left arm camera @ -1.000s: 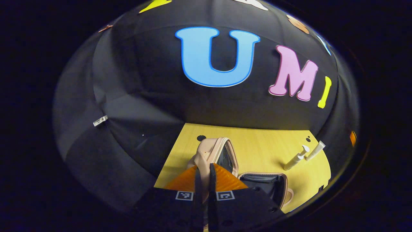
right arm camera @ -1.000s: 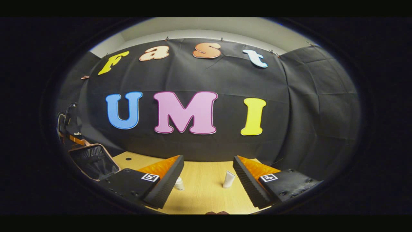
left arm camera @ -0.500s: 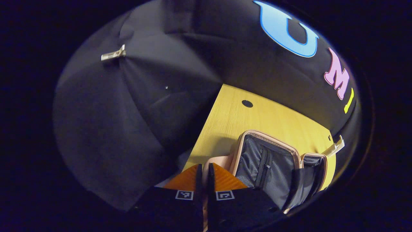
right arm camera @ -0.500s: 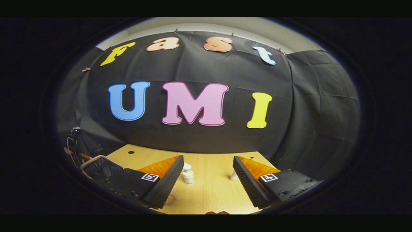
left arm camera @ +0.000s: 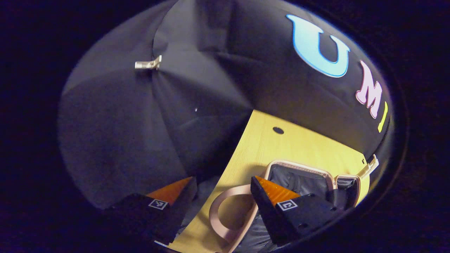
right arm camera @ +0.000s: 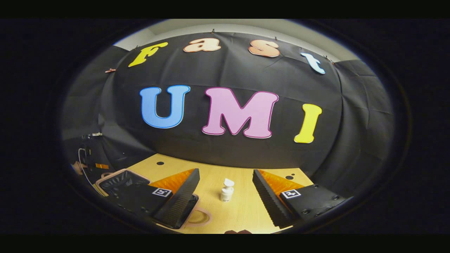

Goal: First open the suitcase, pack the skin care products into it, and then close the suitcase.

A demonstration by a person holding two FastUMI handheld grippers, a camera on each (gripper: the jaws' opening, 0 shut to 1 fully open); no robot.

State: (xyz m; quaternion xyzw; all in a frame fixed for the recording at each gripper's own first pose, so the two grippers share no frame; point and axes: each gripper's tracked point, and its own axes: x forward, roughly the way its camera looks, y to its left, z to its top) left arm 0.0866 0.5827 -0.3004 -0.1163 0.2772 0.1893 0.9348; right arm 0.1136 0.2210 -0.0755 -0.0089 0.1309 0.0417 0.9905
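Observation:
The pink suitcase [left arm camera: 299, 175] lies open on the yellow table [left arm camera: 281, 147], its dark lining facing up. My left gripper [left arm camera: 223, 181] is open just above the case's pink loop handle [left arm camera: 219, 211], with nothing between its fingers. Beyond the case, a pale skin care bottle [left arm camera: 369, 165] shows at the right edge. In the right gripper view the suitcase [right arm camera: 119, 179] lies at the left, with its handle [right arm camera: 198, 216] beside the left finger. A white pump bottle [right arm camera: 226, 189] stands upright on the table, a little beyond my open right gripper [right arm camera: 225, 173] and centred between its fingers.
The table's left edge [left arm camera: 228, 165] runs close to the suitcase, and black cloth hangs below it. Round holes [left arm camera: 278, 130] mark the tabletop near the back wall. Cables and dark gear [right arm camera: 84, 158] sit at the far left in the right gripper view.
My left gripper, which was shut on the raised lid, swung it down and opened, leaving the suitcase flat open. The right gripper shifted so the pump bottle now sits centred between its fingers.

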